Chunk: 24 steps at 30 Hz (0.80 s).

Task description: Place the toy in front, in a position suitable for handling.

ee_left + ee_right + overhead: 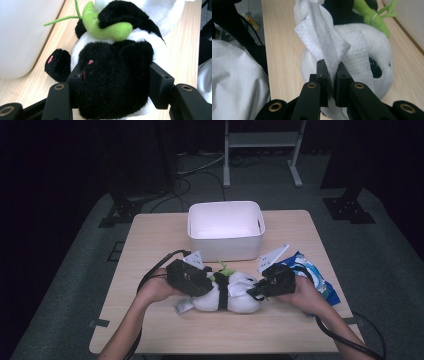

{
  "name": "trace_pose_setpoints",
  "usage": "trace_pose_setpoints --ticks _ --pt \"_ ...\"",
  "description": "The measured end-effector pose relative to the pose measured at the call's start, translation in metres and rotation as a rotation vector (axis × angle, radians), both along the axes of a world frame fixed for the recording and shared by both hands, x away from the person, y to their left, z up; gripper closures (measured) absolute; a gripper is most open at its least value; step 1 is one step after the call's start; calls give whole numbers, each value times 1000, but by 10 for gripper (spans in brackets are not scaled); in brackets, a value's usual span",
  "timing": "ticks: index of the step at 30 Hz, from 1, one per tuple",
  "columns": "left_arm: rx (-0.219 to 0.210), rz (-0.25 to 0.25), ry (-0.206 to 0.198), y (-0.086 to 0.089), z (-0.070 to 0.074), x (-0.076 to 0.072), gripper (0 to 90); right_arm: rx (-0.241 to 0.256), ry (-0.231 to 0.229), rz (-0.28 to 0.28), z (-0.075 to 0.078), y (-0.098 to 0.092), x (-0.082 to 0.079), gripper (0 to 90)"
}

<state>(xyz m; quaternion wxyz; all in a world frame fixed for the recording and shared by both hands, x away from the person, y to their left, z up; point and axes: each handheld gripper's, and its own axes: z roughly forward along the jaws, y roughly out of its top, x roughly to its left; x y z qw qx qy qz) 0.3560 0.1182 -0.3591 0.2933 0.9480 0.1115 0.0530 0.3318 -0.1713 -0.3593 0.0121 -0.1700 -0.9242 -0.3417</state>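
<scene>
High view: plush panda (227, 292) lies on its side at lower centre of the tabletop (150, 240), just in front of the white bin (226, 231). Left tool (192, 279) sits on its left end, right tool (260, 287) on its right end. A blue-white packet (320, 280) lies at right, partly under the right hand (305, 292).

Left gripper view: left tool (115, 85) clamps the panda's (117, 82) black leg section, jaws pressed into the fur on both sides. Green bamboo piece (107, 25) at upper centre, white bin wall (22, 32) at left.

Right gripper view: right tool (332, 77) pinches a white wet wipe (324, 37), jaws nearly pressed together on it. The wipe drapes over the panda's white head (372, 47); black eye patch at right.

Step, as I judge it: wiping the toy, left tool steadying while the right works the wipe over the head. Next move likely calls for dragging the wipe across the fur without losing the pinch, left grip staying firm.

Looks: soft, fluffy, black-and-white, squashes under the jaws; small pink marks on the paws.
</scene>
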Motion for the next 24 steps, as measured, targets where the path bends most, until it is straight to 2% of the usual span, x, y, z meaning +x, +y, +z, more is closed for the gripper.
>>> trace_pose_setpoints --ticks 3,7,12,15,17,21,24 --pt "10 -26 -10 -2 -1 -2 411 -12 6 10 1 2 0 835" --pt "-17 -83 -15 -4 -6 -7 411 18 -7 20 6 9 5 835" --pt "-39 -104 -28 -7 -14 -11 411 6 -3 33 3 28 12 835" --pt "-48 -98 -40 -7 -18 -12 415 -2 13 40 -2 32 13 836" --pt "-44 -91 -64 -7 -19 -11 416 -1 15 38 -4 31 13 836" --pt "-16 -75 -101 -14 -20 -9 413 -13 23 37 -7 29 12 838" --pt "-6 -61 -100 -20 -20 -6 407 -21 25 33 -9 26 12 838"
